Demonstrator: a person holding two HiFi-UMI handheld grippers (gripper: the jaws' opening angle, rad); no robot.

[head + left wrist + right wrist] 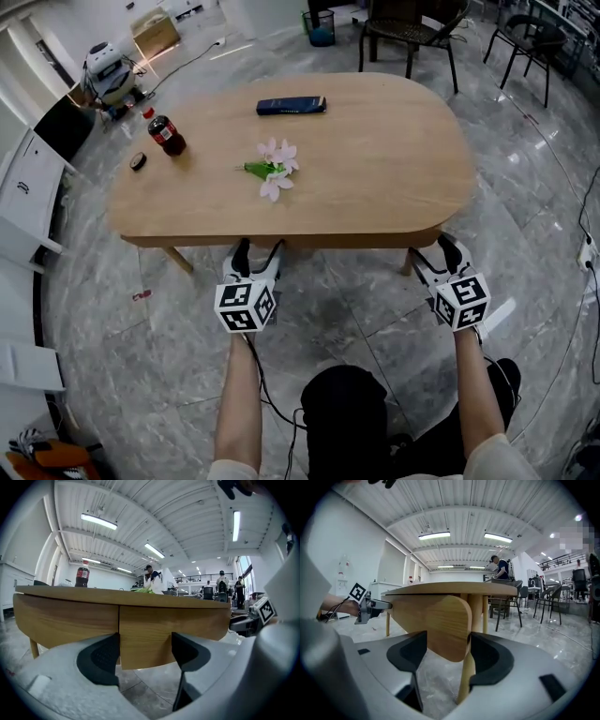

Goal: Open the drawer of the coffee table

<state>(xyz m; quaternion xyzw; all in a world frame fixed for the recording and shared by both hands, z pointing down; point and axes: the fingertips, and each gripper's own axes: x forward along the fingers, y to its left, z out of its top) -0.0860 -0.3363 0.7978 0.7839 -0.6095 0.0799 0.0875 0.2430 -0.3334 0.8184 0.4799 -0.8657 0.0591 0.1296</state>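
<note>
Drawer front sat under the near edge of the oval wooden counter. We could not tell whether it was pulled out at all. Left hand-held gripper was released, jaws wide apart. They straddled the front just right of a vertical seam in the wood (pads not pressing it in the left gripper view). Right hand-held gripper was released too, jaws apart around a rounded wooden end, as far as we could tell the same front's right end. A counter leg showed just behind it. Both hand-held grippers were at the near edge, well apart from each other, each on a bare forearm. On top we logged an upright cola bottle at the far left and a small black cap just beside it. Pink-white flowers lay near the middle, and a dark flat box lay toward the far side. The floor was glossy grey marble, with dark chairs beyond the counter.
</note>
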